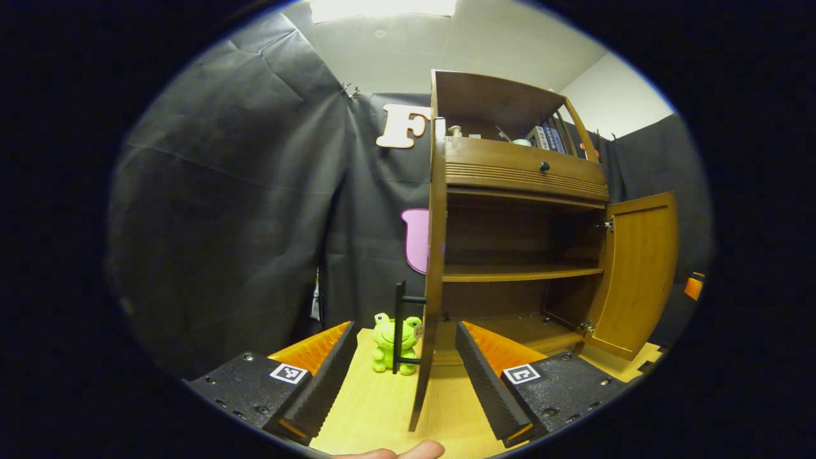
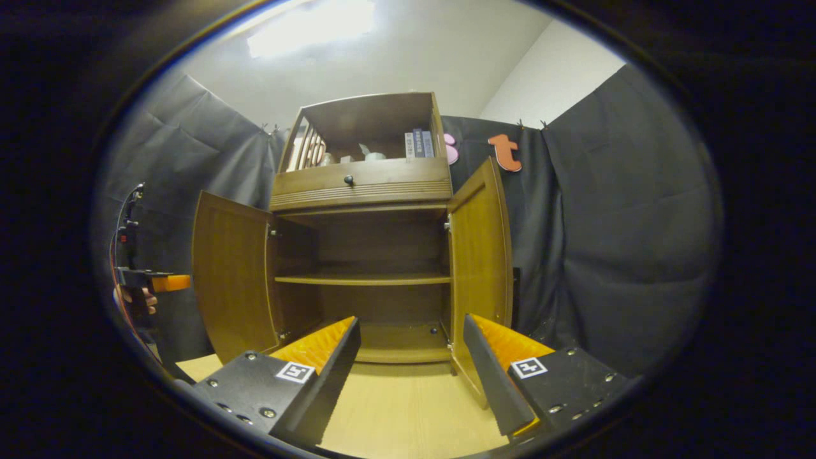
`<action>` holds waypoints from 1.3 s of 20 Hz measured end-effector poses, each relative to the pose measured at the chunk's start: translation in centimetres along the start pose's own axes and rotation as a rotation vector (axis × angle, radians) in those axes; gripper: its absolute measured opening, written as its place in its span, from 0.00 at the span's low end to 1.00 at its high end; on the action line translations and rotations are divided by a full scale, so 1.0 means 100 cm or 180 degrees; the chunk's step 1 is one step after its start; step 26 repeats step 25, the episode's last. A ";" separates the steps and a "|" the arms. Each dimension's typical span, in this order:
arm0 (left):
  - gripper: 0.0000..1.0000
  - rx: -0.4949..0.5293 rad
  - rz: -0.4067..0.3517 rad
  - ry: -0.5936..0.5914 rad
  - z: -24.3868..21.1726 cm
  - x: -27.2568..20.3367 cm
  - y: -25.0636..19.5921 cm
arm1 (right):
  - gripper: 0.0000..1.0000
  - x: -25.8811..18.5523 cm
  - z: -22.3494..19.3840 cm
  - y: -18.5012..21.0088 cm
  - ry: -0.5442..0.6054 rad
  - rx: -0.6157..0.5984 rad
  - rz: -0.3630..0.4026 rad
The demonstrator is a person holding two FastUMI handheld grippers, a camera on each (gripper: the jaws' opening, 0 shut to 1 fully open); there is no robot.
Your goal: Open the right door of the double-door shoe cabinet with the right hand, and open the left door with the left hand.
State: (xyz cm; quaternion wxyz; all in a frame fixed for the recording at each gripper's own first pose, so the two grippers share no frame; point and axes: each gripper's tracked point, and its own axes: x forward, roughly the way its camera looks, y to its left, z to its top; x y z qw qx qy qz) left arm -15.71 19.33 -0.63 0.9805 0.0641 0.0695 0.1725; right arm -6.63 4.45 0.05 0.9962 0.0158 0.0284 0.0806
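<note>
The brown shoe cabinet (image 2: 363, 185) stands on a light wooden floor with both lower doors swung open. In the right gripper view the left door (image 2: 233, 280) and the right door (image 2: 481, 268) flank bare shelves. My right gripper (image 2: 411, 376) is open, low in front of the cabinet, with its right finger close by the right door's bottom edge. In the left gripper view the left door (image 1: 433, 268) is seen edge-on, its black handle (image 1: 400, 325) on the outer face. My left gripper (image 1: 408, 382) is open, and the door's lower edge stands between its spread fingers.
A green frog toy (image 1: 389, 341) sits on the floor behind the left door's handle. The upper shelf holds books (image 2: 417, 145) and small items above a drawer with a knob (image 2: 349, 180). A hand holding the left gripper (image 2: 146, 284) shows at the far left. Black cloth walls surround the cabinet.
</note>
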 end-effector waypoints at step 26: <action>0.92 0.0008 -0.0558 0.0081 0.008 0.046 -0.219 | 0.96 0.085 -0.021 0.026 0.0442 -0.0232 0.0097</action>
